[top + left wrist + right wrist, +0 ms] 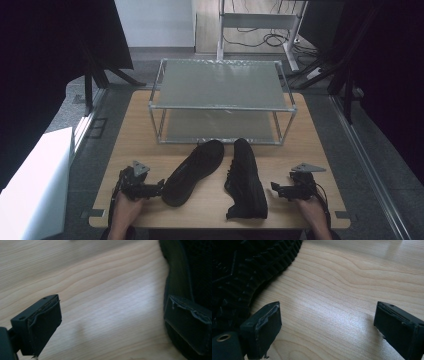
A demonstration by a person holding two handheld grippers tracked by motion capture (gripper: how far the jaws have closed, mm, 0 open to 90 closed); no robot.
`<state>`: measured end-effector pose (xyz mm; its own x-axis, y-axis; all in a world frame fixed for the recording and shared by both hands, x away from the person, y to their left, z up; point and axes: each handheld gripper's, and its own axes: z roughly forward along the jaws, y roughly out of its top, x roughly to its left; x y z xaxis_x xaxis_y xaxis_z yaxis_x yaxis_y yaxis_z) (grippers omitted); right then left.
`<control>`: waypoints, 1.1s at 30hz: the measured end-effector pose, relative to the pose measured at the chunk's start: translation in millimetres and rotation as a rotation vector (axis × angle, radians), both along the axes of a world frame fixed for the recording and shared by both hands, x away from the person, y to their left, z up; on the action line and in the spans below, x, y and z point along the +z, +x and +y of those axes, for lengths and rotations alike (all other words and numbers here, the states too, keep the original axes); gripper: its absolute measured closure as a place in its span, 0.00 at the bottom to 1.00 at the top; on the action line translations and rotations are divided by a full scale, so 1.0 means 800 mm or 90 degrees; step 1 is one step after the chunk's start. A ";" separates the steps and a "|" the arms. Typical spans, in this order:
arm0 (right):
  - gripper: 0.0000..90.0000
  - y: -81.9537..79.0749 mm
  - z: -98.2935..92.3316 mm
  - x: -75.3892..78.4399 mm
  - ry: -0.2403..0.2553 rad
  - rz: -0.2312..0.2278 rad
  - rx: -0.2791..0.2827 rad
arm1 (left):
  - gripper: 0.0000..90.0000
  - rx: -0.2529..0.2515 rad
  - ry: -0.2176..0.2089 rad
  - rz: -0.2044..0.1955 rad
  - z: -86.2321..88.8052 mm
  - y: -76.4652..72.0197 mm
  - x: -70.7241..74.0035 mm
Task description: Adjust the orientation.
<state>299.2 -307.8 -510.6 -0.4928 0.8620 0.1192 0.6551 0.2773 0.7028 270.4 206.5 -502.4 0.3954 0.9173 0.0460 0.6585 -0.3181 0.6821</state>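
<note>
Two black shoes lie near the front edge of the desk, between the two claws. The left shoe (195,171) lies slanted, its toe toward the shelf rack and its heel toward the front left corner; the right shoe (246,177) is tipped on its side, sole facing the desk's right edge, toe also toward the rack.

The left claw (159,186) sits just beside the left shoe's heel, jaws apart and holding nothing; in the left gripper view one pad (188,327) is close against the shoe's dark side (180,272), though contact cannot be confirmed. The right claw (275,189) rests near the right shoe's sole, jaws likewise wide apart with bare wood between them; the treaded sole (242,267) shows at the upper left of the right gripper view, apart from the pads.

This looks like the approach step, with no grip made yet. A likely aim is to put the shoes on the metal rack (222,102) at the rear of the desk. The next move probably calls for each claw to slide forward so a jaw goes on either side of a shoe's heel or collar, then close firmly before lifting.

Both shoes are so dark that laces and openings are hard to make out from above. The person's forearms are cut off at the bottom.
</note>
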 end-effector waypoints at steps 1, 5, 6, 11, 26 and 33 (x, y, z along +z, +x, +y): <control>0.09 0.000 0.000 0.000 0.000 0.000 0.000 | 0.01 -0.005 0.000 0.001 -0.002 -0.001 0.000; 0.09 0.000 0.000 0.000 0.000 0.001 0.001 | 0.01 -0.026 0.005 0.003 -0.012 -0.005 0.001; 0.09 0.000 0.000 0.000 0.000 0.001 0.001 | 0.01 -0.037 0.007 0.002 -0.017 -0.006 0.001; 0.10 0.000 0.000 0.000 -0.001 0.001 0.003 | 0.00 -0.065 0.008 0.002 -0.030 -0.010 0.002; 0.10 0.001 0.001 -0.001 0.002 0.003 0.006 | 0.01 -0.109 0.019 -0.006 -0.052 -0.017 0.003; 0.10 0.001 0.001 -0.001 0.002 0.003 0.006 | 0.00 -0.139 0.015 -0.004 -0.071 -0.020 0.003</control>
